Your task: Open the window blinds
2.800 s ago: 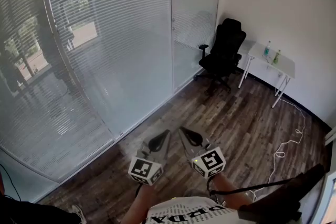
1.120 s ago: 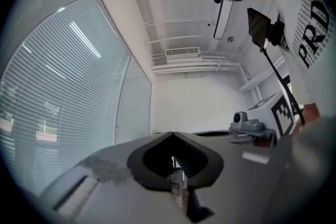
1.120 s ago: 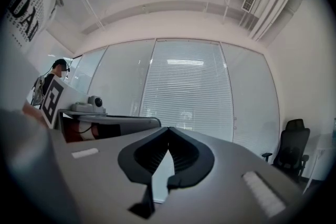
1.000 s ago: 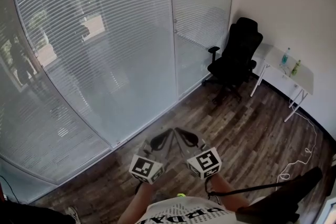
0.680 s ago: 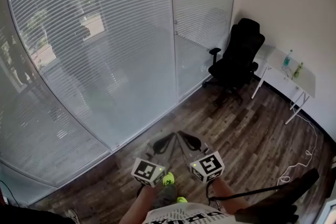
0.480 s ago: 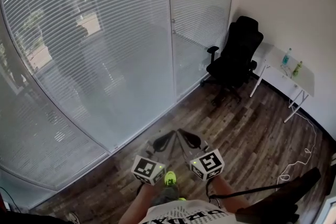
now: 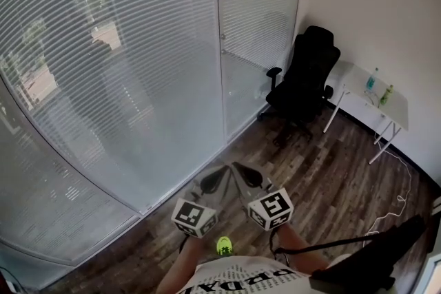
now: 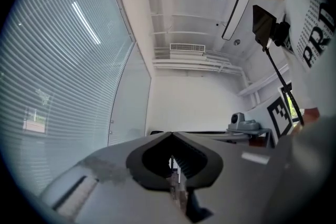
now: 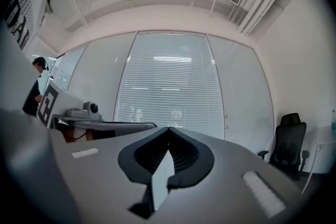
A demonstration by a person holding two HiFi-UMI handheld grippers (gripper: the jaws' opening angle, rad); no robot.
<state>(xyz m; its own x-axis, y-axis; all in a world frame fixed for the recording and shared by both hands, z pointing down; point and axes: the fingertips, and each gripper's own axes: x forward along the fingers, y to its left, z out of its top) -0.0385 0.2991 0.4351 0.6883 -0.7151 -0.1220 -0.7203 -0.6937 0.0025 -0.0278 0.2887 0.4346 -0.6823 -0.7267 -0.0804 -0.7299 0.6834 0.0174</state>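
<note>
Window blinds [image 7: 103, 65] down, both tools closed up empty

Blinds fill the 10 o'clock side. The left gripper [image 7: 219, 174] and right gripper [image 7: 238, 169] sit side by side at 6 o'clock, jaws together on nothing, well apart from the slats. Office chair [image 7: 303, 76] is at 1 o'clock.

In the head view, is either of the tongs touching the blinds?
No, the left tongs and right tongs are held low over the floor, apart from the blinds.
</note>
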